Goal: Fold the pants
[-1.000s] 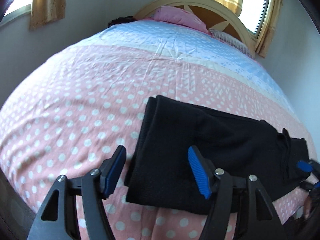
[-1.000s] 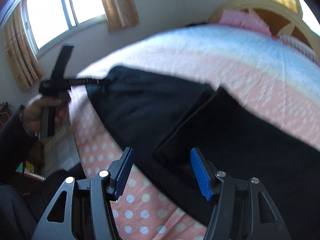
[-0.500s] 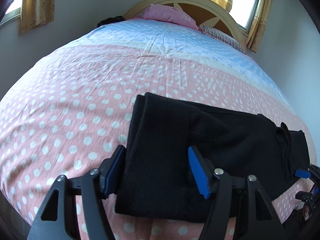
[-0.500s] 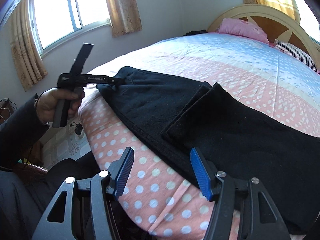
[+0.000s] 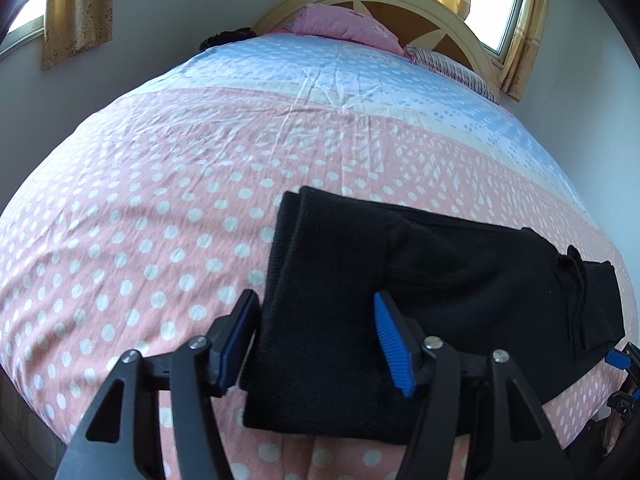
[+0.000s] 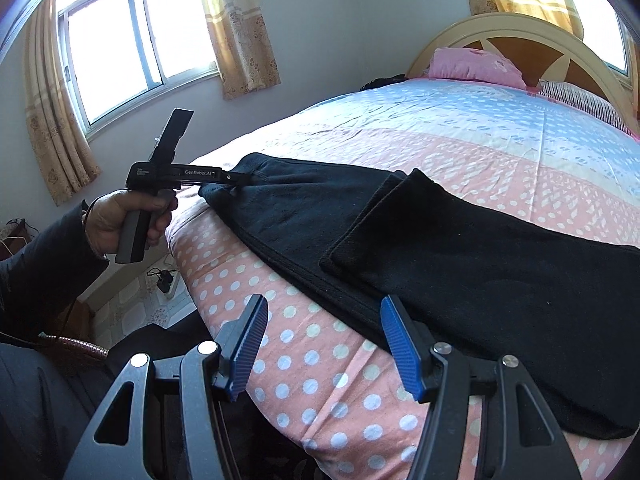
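The black pants (image 5: 400, 280) lie along the near edge of the bed, one end folded back over the rest. My left gripper (image 5: 316, 344) is open, its fingers astride the near left end of the fabric. In the right wrist view the pants (image 6: 440, 248) stretch from left to right, with the folded layer's corner on top. The left gripper's tip (image 6: 236, 178) touches the pants' far left end. My right gripper (image 6: 324, 348) is open and empty over the bedspread at the bed's near edge, its right finger (image 6: 400, 344) beside the pants' hem.
The bed (image 5: 200, 200) has a pink dotted and blue bedspread, a pink pillow (image 5: 344, 28) and a curved headboard (image 6: 520, 36). Curtained windows (image 6: 116, 52) are on the walls. A socket strip (image 6: 164, 280) lies on the floor left of the bed.
The left gripper has moved in over the pants' end, so the fabric now lies between its fingers. The right gripper has pulled back toward the bed's edge.
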